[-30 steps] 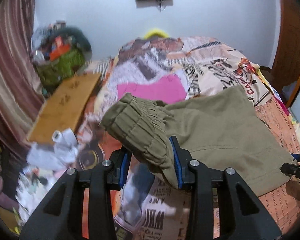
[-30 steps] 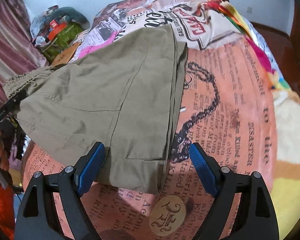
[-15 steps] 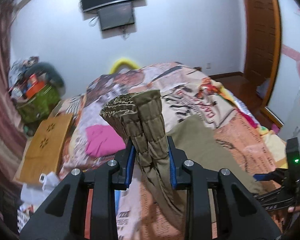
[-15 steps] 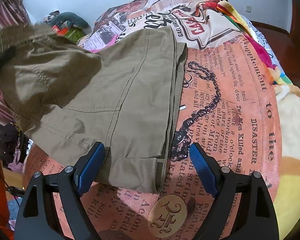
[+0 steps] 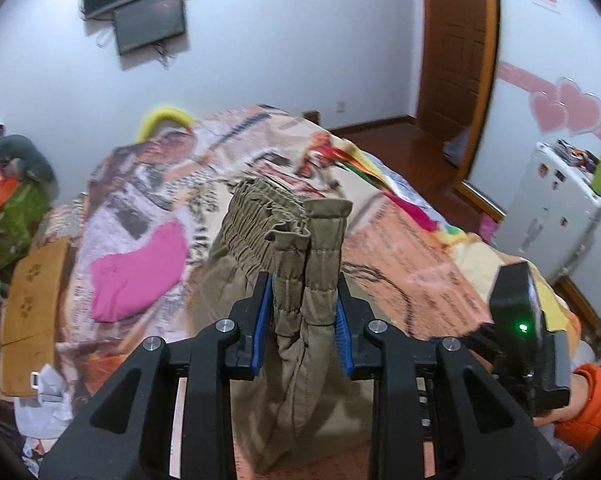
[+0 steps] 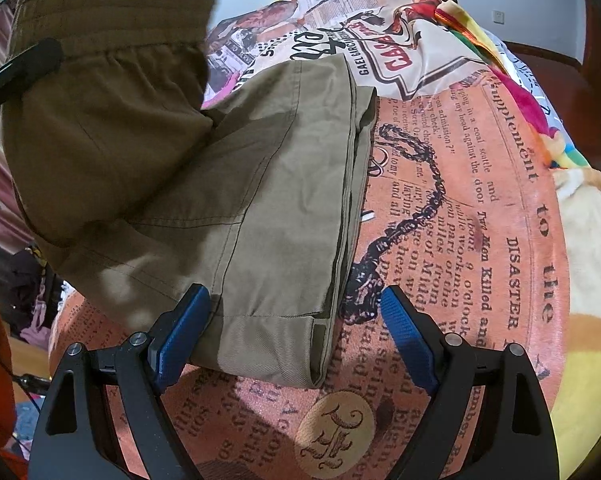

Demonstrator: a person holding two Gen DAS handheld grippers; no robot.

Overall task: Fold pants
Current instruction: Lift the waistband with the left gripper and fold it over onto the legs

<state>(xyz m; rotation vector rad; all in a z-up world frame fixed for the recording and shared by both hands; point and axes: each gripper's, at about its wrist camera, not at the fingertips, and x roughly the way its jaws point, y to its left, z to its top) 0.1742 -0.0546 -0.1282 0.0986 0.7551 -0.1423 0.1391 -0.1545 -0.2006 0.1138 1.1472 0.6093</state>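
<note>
Bed (image 6: 540,184), covered w/ newspaper-print blanket (image 6: 460,240), is seen ahead of both claws. Olive pants (image 6: 268,184) are spread on blanket directly ahead of right gripper (image 6: 296,336); hem end is framed betw. its blue pads (image 6: 180,332), which stand wide apart w/ no visible grip on cloth. Far edge of pants runs away from claw, towards upper centre.

Waistband end (image 5: 296,220) of pants is lifted off bed and clamped upright betw. narrow pads of left gripper (image 5: 302,312); gathered elastic is bunched just above pads, rest of fabric hangs below claw.

Shown by left view only: white wall w/ two dark screens (image 5: 148,4) high above claw, wooden door (image 5: 456,40) up-right, pink heart decals (image 5: 568,108) far right, white appliance (image 5: 556,224) right of claw, pink garment (image 5: 140,268) on bed left of claw, cardboard (image 5: 32,304) and green bag (image 5: 8,220) far left. Other claw's body w/ green LED (image 5: 522,327) is seen low-right, beside an orange sleeve (image 5: 588,404).

Shown by right view only: raised waistband from the side, upper-left of claw, pinched by a dark finger (image 6: 24,68) of other claw; blanket print is sharp.

Legible on blanket ahead-right of right claw: "DISASTER", "Supplement", "Men Killed". Red lettering further off is partly hidden; only "CA…" can be made out. Left-view text is too blurred to read.
</note>
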